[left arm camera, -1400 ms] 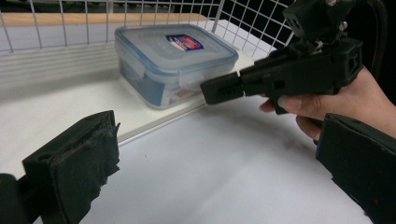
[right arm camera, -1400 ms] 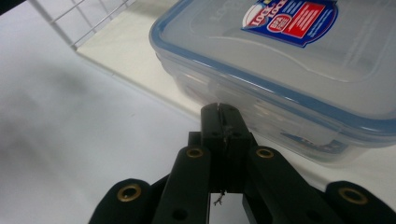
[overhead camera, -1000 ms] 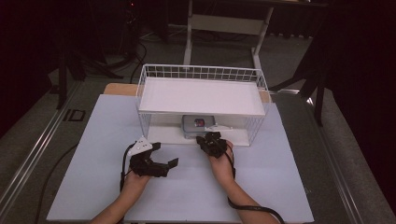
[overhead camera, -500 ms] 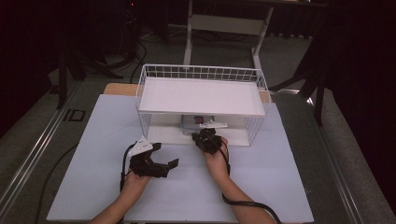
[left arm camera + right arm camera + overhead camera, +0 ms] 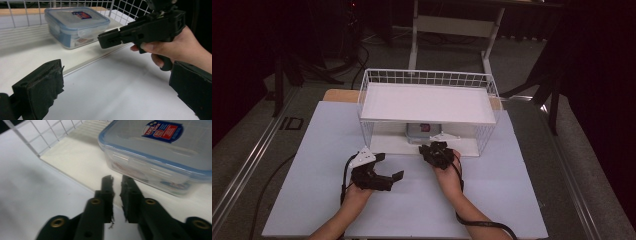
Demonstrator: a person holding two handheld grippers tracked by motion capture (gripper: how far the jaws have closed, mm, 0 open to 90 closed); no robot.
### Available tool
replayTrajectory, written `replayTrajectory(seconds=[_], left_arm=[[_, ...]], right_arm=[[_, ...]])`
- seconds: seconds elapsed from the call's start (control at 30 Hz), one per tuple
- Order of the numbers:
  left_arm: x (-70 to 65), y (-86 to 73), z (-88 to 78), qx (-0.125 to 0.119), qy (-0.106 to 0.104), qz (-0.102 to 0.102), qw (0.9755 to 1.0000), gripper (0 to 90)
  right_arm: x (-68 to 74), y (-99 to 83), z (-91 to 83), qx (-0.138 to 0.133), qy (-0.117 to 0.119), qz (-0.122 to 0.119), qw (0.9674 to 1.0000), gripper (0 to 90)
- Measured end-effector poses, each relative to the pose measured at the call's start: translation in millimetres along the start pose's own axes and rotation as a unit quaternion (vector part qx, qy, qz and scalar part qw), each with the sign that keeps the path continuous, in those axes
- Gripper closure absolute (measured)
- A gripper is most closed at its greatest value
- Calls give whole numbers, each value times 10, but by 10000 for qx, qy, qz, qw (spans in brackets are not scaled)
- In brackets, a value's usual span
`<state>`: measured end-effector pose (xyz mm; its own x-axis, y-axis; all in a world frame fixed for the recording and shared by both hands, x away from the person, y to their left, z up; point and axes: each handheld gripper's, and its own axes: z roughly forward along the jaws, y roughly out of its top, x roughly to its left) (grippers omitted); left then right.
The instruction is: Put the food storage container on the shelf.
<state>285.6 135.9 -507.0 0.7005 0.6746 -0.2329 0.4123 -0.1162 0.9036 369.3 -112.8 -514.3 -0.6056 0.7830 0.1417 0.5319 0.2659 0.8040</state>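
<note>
A clear plastic container (image 5: 421,132) with a blue-rimmed lid and a red and blue label stands on the bottom board of a white wire rack (image 5: 427,102), under its shelf. My right gripper (image 5: 437,147) points at it from the front. Its jaws have just been opening and stand a narrow gap apart with nothing between them (image 5: 117,187); the container (image 5: 160,152) lies just beyond the tips. My left gripper (image 5: 391,166) rests to the left on the white table, wide open and empty (image 5: 117,95). From there I see the container (image 5: 75,25) and the right gripper (image 5: 110,40).
The rack's wire walls (image 5: 47,137) close off its sides and back; the front is open. The white table surface (image 5: 512,200) stretches around both hands. A cable (image 5: 492,227) trails from the right gripper. Dark floor and a desk frame (image 5: 452,30) lie beyond.
The right gripper has edged a little toward the rack's open front. The left hand and gripper have stayed where they were.
</note>
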Motion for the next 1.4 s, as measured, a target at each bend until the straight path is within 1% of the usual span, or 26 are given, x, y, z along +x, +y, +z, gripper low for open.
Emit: replayTrajectory(seconds=[0.03,0.1,0.13,0.17,0.2,0.23,0.27,0.3,0.33,0.37,0.43,0.47,0.5,0.53,0.57,0.6,0.67,0.7,0.77,0.87,0.9,1.0,1.13,1.2,1.27,1.4], left_arm=[[-10,3,4,3,-22,50,10000,4],[-37,4,11,-54,-29,196,9998,4],[-53,4,16,-110,-82,249,9996,4],[-68,8,24,-128,-142,307,9993,4],[-85,15,31,-99,-145,385,9991,4],[-104,21,40,-75,-135,476,9987,4],[-121,30,46,-40,-163,539,9984,4],[-133,40,50,-15,-195,570,9982,4],[-145,51,53,-16,-215,584,9981,4],[-153,64,55,-38,-283,562,9980,4],[-165,94,53,-97,-423,464,9980,4],[-174,108,49,-121,-472,444,9978,4],[-181,123,46,-125,-520,425,9977,4],[-188,137,42,-112,-522,439,9976,4],[-202,160,38,-109,-525,487,9974,4],[-202,160,38,-109,-525,487,9974,4],[-211,183,33,-85,-517,547,9971,4],[-217,192,29,-73,-510,576,9970,4],[-219,208,15,-37,-519,608,9968,4],[-221,214,-21,6,-495,639,9967,4],[-220,213,-35,33,-477,682,9965,4],[-213,208,-85,80,-436,739,9963,4],[-188,190,-159,73,-400,686,9968,4],[-173,177,-191,94,-368,678,9970,4],[-157,157,-225,65,-370,639,9973,4],[-136,112,-291,96,-330,619,9975,4]], right_arm=[[1,-8,-72,-32,28,-41,10000,739],[1,-12,-109,-39,-2,-87,10000,738],[4,-18,-149,-46,-26,-120,9999,734],[3,-25,-189,-62,-27,-150,9999,711],[0,-31,-227,-76,-10,-141,9999,677],[3,-44,-308,-95,59,-151,9998,572],[3,-44,-308,-95,59,-151,9998,572],[7,-50,-343,-87,119,-211,9997,507],[17,-58,-373,-76,109,-257,9996,457],[21,-68,-404,-91,134,-287,9995,402],[21,-85,-454,-55,235,-325,9992,301],[5,-100,-514,-111,379,-259,9989,230],[5,-100,-514,-111,379,-259,9989,230],[-7,-103,-538,-103,476,-228,9986,193],[-21,-108,-592,-190,539,-223,9981,187],[-21,-108,-592,-190,539,-223,9981,187],[-31,-117,-662,-221,568,-263,9978,163],[-31,-117,-662,-221,568,-263,9978,163],[-47,-132,-724,-286,579,-267,9976,164],[-54,-145,-768,-295,607,-289,9973,164],[-55,-153,-790,-296,629,-287,9972,163],[-53,-179,-864,-312,655,-372,9967,163],[-66,-209,-955,-397,705,-458,9957,163],[-87,-235,-1017,-430,660,-533,9955,163],[-98,-246,-1035,-440,656,-526,9955,163],[-158,-308,-1103,-471,655,-523,9954,163]])
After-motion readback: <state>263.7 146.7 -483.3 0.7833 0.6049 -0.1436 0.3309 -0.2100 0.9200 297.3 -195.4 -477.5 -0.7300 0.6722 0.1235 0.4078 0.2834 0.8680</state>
